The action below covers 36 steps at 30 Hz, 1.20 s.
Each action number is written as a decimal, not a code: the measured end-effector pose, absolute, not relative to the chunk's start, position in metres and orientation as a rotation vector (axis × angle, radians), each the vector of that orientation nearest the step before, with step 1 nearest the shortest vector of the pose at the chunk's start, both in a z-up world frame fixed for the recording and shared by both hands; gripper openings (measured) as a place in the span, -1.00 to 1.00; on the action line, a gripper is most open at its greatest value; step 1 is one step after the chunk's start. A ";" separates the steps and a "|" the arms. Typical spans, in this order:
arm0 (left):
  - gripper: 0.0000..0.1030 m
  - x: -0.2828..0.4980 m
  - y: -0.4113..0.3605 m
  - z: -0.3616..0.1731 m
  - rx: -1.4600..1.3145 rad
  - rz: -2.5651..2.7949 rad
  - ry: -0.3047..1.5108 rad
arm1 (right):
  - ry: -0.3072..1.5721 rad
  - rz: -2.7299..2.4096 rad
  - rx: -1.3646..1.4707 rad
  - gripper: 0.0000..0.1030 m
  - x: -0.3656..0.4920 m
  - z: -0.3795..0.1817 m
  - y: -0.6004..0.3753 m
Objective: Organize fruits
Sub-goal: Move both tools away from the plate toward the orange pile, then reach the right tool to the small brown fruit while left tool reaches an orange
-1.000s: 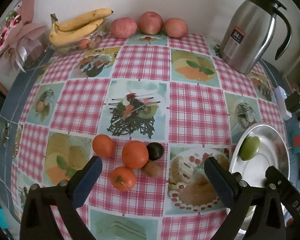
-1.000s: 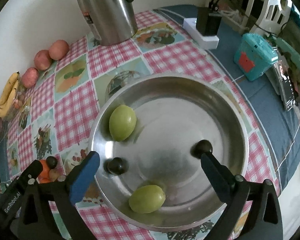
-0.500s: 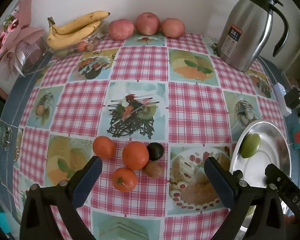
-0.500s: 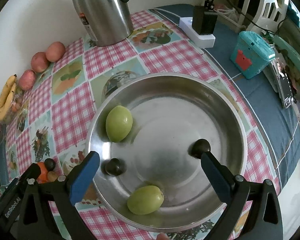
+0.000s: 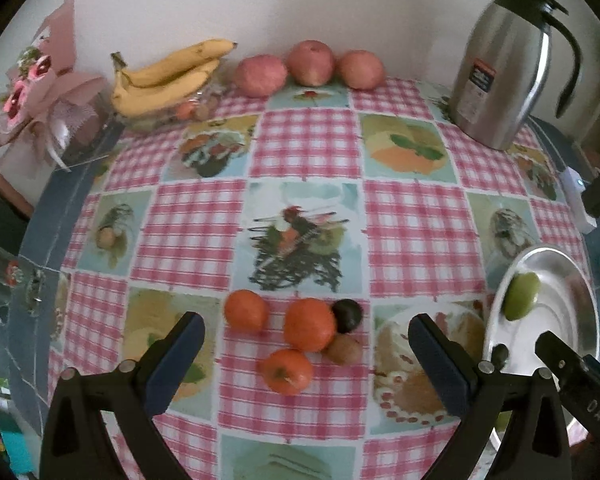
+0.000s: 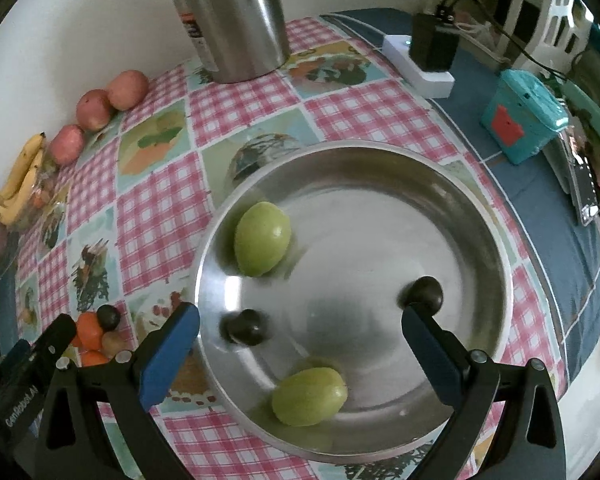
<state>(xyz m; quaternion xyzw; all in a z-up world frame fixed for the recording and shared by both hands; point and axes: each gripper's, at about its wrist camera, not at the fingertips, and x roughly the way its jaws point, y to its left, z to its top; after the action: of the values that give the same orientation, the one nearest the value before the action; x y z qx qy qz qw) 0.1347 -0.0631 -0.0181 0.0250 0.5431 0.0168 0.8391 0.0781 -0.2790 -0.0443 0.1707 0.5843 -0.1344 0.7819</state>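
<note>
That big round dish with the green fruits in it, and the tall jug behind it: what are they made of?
The dish looks like polished metal, probably stainless steel: silvery, and it reflects light and the green fruits as blurry patches. The jug seems brushed steel too, with vertical sheen streaks; its dark handle and lid are likely plastic, though that is a guess.
</note>
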 end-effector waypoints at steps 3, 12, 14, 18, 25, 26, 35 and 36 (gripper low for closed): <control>1.00 0.136 -0.049 -0.016 0.053 0.074 1.141 | 1.260 -0.269 0.364 0.96 0.080 -0.045 -0.272; 1.00 0.138 -0.006 -0.011 0.006 0.143 1.129 | 1.274 -0.220 0.298 0.96 0.085 -0.046 -0.245; 1.00 0.139 0.004 -0.012 -0.003 0.168 1.131 | 1.274 -0.204 0.301 0.96 0.086 -0.046 -0.239; 1.00 0.139 0.024 -0.012 -0.053 0.191 1.133 | 1.270 -0.170 0.305 0.96 0.089 -0.044 -0.224; 1.00 0.137 0.051 -0.013 -0.123 0.222 1.134 | 1.260 -0.051 0.301 0.96 0.096 -0.039 -0.186; 1.00 0.137 0.054 -0.014 -0.129 0.227 1.138 | 1.260 -0.033 0.298 0.96 0.097 -0.040 -0.181; 1.00 0.139 0.063 -0.021 -0.162 0.227 1.156 | 1.261 0.062 0.273 0.96 0.109 -0.047 -0.144; 1.00 0.140 0.063 -0.023 -0.165 0.223 1.162 | 1.271 0.068 0.271 0.96 0.110 -0.049 -0.142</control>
<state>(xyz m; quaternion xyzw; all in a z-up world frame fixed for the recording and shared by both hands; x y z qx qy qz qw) 0.1399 0.0630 -0.0228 -0.0776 0.5472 0.1052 0.8267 0.1102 -0.1419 -0.0489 0.1263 0.5915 0.0315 0.7957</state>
